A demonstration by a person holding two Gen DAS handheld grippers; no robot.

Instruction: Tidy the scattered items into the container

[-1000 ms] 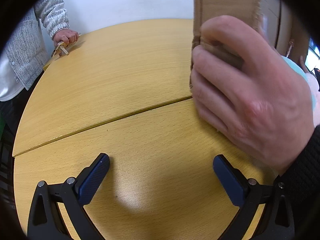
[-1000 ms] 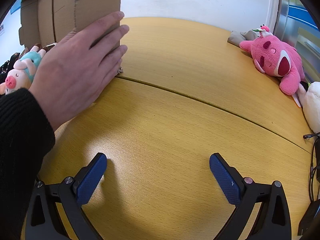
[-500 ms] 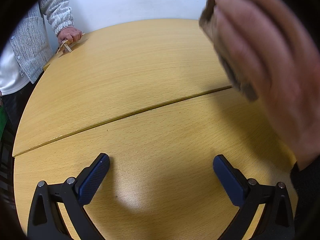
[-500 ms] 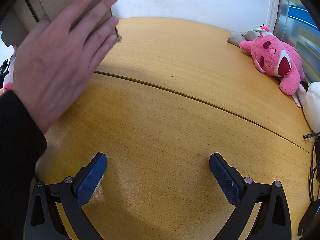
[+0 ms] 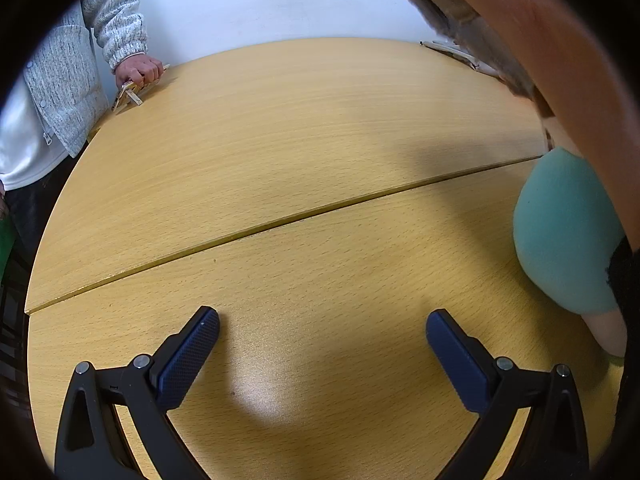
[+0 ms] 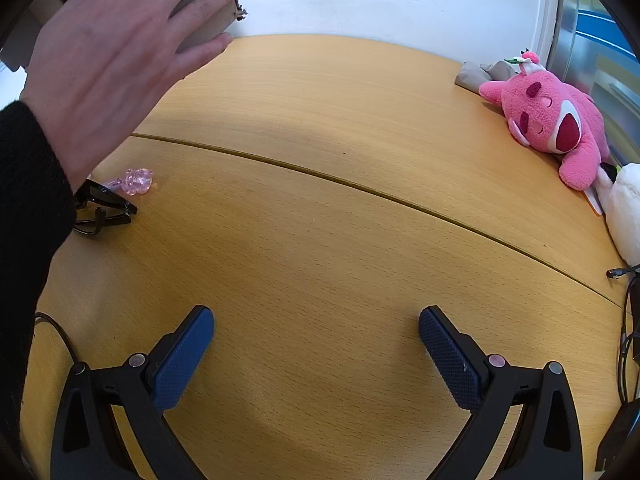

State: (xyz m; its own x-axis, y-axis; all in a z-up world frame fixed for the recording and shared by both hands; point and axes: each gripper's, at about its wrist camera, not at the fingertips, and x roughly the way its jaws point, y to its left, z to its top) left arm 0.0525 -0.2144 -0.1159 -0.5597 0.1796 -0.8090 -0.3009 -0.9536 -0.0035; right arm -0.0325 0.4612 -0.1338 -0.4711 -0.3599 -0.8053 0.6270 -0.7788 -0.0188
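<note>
Several items lie scattered on the desk [image 6: 320,208]: pink plush [image 6: 548,114] at the far right edge, on its side, touching a white plush [image 6: 626,216] that is only partly in frame; small pink charm [image 6: 138,180] and dark glasses [image 6: 102,204] near the left edge; teal plush [image 5: 568,232] at the right of the left view, half hidden by a sleeve. Box [image 6: 200,12], cardboard, held up off the desk by a bare hand [image 6: 116,60], tilted; its opening is not visible. Left hand-held gripper [image 5: 322,344] spread wide over bare wood, nothing between its pads; right hand-held gripper [image 6: 316,344] likewise spread and empty. Handling, as judged: plushes light, soft, will squash; pinch a limb or the body's middle, deep enough that the fabric does not slip out. Charm looks hard, glossy, small; likely slippery, needs a low, square pinch. Glasses thin, springy, probably fragile at the hinges; take by the frame front, not a lens. A second person's hand [image 5: 140,72] rests at the far desk edge, well apart
</note>
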